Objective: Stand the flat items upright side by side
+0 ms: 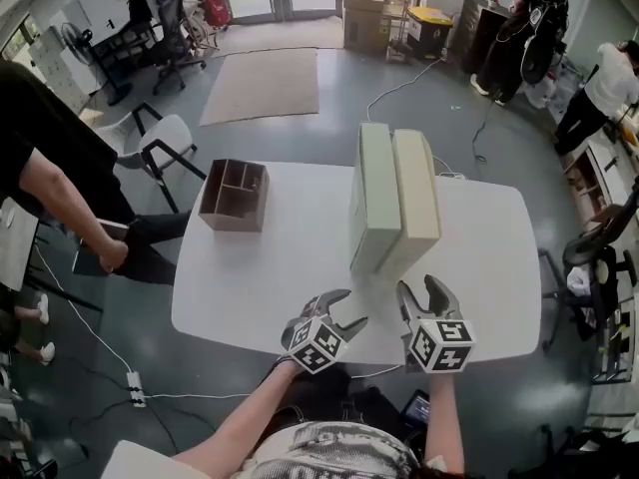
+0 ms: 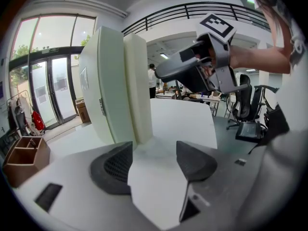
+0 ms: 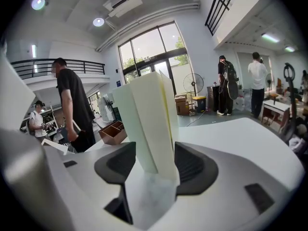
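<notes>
I am holding my left gripper (image 1: 347, 307) low over the near edge of the white worktop (image 1: 260, 277). Its jaws are standing apart with only bare worktop showing between them. My right gripper (image 1: 419, 287) is hovering just beside it, its jaws also standing apart and pressing on nothing.

The two flat items are standing upright in the middle of the worktop, side by side with their broad faces touching. The pale green item (image 1: 377, 193) is on the left and the cream item (image 1: 417, 193) on the right. Their bases are resting on the worktop just beyond my jaw tips.

In the right gripper view, the near edge of the cream item is lining up with the gap between my jaws. The pads are not touching it. In the left gripper view, both items are rising ahead and slightly to the left of my jaws.

A brown wooden organiser (image 1: 233, 196) with open compartments is sitting near the worktop's far left corner, well apart from the items. A person in black (image 3: 72, 100) is standing beside that end of the worktop.
</notes>
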The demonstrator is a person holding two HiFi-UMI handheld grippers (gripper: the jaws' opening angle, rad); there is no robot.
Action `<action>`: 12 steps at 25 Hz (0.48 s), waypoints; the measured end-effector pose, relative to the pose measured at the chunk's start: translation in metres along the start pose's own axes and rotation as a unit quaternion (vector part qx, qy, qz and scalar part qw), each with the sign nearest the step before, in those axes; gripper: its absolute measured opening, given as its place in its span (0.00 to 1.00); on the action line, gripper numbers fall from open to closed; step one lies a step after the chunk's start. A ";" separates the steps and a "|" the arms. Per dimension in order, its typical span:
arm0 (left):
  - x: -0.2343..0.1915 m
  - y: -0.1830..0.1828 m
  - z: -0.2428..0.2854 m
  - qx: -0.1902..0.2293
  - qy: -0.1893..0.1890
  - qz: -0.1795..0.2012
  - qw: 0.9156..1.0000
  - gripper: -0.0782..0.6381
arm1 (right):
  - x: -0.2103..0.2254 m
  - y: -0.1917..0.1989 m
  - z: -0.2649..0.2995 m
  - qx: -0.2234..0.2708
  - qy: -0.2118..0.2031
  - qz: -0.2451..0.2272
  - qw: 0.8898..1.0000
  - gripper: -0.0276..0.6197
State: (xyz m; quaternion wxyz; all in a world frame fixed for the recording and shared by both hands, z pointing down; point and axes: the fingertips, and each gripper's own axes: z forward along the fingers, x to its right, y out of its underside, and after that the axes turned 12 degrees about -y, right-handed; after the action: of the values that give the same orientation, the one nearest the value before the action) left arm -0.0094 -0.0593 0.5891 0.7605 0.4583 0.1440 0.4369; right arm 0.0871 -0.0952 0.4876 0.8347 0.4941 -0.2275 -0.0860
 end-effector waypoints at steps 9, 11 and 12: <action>0.040 -0.010 -0.030 0.002 -0.036 -0.035 0.999 0.49 | -0.008 0.041 -0.052 -0.018 -0.041 -0.005 0.999 0.40; 0.053 -0.012 -0.038 0.001 -0.041 -0.043 0.998 0.48 | -0.013 0.050 -0.067 -0.019 -0.052 -0.006 0.998 0.38; 0.059 -0.013 -0.043 0.001 -0.044 -0.050 0.998 0.48 | -0.015 0.055 -0.074 -0.019 -0.059 -0.007 0.998 0.38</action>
State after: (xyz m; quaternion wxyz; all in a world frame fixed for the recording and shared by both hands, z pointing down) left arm 0.0051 0.0100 0.5656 0.7862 0.4705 0.1335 0.3778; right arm 0.1035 -0.0038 0.5007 0.8284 0.4741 -0.2710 -0.1248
